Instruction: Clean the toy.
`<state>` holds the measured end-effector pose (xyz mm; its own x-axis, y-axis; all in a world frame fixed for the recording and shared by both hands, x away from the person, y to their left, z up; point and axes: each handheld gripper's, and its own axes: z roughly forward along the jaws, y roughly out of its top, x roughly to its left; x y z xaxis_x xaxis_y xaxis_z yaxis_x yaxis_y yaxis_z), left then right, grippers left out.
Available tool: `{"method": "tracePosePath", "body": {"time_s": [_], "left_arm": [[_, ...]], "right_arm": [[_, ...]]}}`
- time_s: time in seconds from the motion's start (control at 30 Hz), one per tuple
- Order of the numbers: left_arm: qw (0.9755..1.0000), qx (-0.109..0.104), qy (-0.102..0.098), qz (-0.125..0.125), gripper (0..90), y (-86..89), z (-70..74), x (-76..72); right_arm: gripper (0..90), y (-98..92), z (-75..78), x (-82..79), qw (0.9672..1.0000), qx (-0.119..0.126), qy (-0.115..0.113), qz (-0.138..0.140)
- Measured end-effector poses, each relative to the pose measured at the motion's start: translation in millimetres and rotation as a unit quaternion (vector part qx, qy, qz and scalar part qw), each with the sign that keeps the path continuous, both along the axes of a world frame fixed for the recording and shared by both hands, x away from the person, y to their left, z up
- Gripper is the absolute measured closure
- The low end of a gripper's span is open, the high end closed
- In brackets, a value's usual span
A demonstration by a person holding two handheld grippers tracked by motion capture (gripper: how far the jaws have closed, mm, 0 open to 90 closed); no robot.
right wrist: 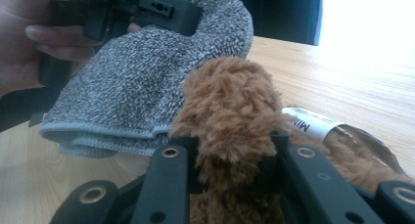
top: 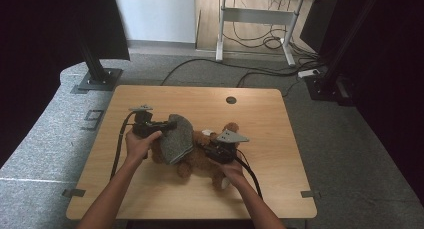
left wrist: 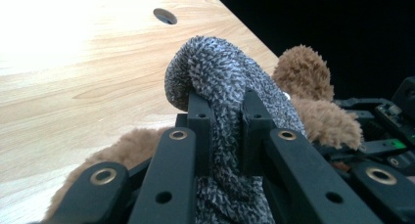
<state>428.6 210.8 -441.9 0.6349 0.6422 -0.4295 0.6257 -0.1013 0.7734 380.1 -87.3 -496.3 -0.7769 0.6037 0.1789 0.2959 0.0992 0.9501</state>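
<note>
Grey knitted cloth (top: 178, 138) lies draped over the left part of a brown plush bear (top: 207, 151), which rests on its back near the middle of the wooden table (top: 150, 189) in the high view. Your left gripper (top: 167, 125) comes in from the left and meets the top edge of the cloth; your right gripper (top: 210, 150) lies across the bear's middle, just right of the cloth, with its grey plate above it. The two tools are near each other, with the cloth's lower edge between them.

In the left gripper view your left gripper (left wrist: 224, 104) is clenched on the grey knitted cloth (left wrist: 215, 72): a fold of it is squeezed between the two black jaws and bulges over their tips. The brown plush bear (left wrist: 306, 87) shows behind and to the right of the cloth, and more fur lies below at the left. Your other tool's black frame sits at the far right.

In the right gripper view your right gripper (right wrist: 230, 148) is closed on a tuft of the brown plush bear (right wrist: 227, 106), the fur pinched between the jaws and rising above them. The grey knitted cloth (right wrist: 142, 82) hangs just behind and to the left, touching the fur, and your left gripper (right wrist: 161, 9) grips its upper edge. A white label (right wrist: 313, 123) sticks out of the fur at the right.
</note>
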Motion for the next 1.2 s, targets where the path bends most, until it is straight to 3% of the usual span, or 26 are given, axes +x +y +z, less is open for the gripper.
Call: {"method": "tracePosePath", "body": {"time_s": [0.27, 0.53, 0.7, 1.0, 1.2], "left_arm": [[0.9987, 0.042, -0.023, 0.020, 79.7, 11.3, 5.8, -9.4], [0.9962, 0.058, -0.039, 0.051, 80.0, 36.3, 13.5, -19.0], [0.9959, 0.055, -0.035, 0.062, 79.9, 52.9, 14.9, -22.6], [0.9960, 0.037, -0.057, 0.059, 79.9, 51.5, 31.2, -30.2], [0.9978, 0.012, -0.062, 0.018, 79.8, 30.9, 39.1, -35.6]], "right_arm": [[71.5, -2.6, -2.2, -0.2, 1.0000, -0.002, 0.003, -0.008], [71.4, -5.6, -4.5, -1.6, 0.9999, 0.003, 0.009, -0.009], [71.6, -5.2, -6.9, -8.2, 0.9999, 0.003, 0.006, -0.008], [71.9, -7.6, -11.3, -16.4, 1.0000, 0.001, 0.007, -0.006], [71.9, -6.6, -11.5, -16.4, 0.9999, 0.003, 0.009, -0.007]]}}
